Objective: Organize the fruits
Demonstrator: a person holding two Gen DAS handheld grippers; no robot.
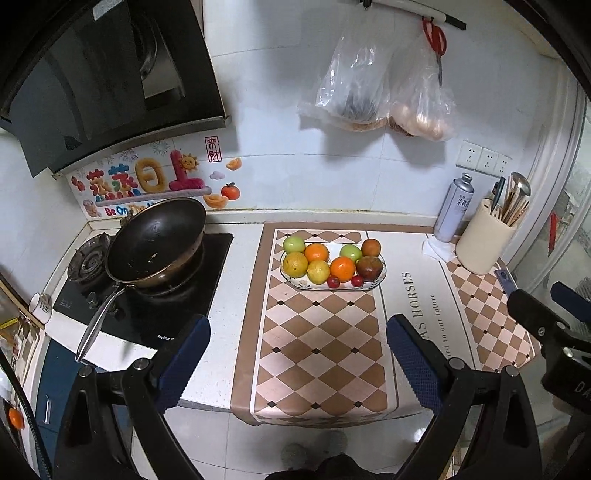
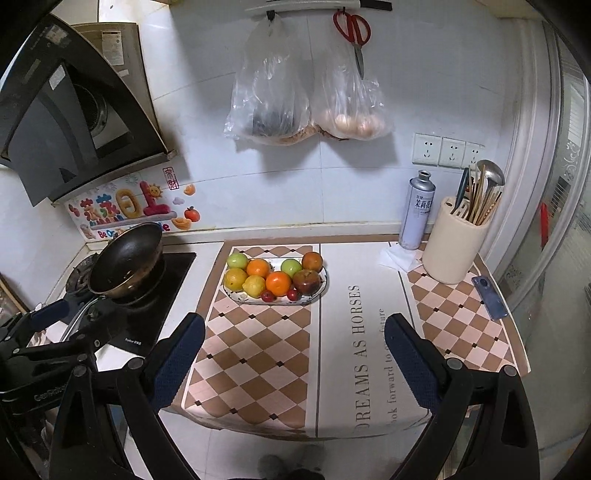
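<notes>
An oval plate [image 1: 314,287] [image 2: 240,297] of fruit stands on the checked mat [image 1: 314,350] near the back wall. It holds two green apples [image 1: 294,243], oranges [image 1: 342,268], a yellow lemon [image 1: 318,271], a dark red apple [image 1: 369,267] [image 2: 306,281] and two small red fruits [image 1: 333,282]. My left gripper [image 1: 299,325] hangs open over the mat's front half, well short of the plate, and holds nothing. My right gripper [image 2: 293,321] is open too and empty, at a similar distance. Each gripper shows at the edge of the other's view.
A wok [image 1: 155,243] sits on the gas stove [image 1: 147,306] left of the mat. At the back right stand a spray can [image 2: 417,210] and a cream utensil holder [image 2: 452,243], with a phone [image 2: 489,297] near the edge. Plastic bags [image 2: 306,96] and scissors [image 2: 352,31] hang on the wall.
</notes>
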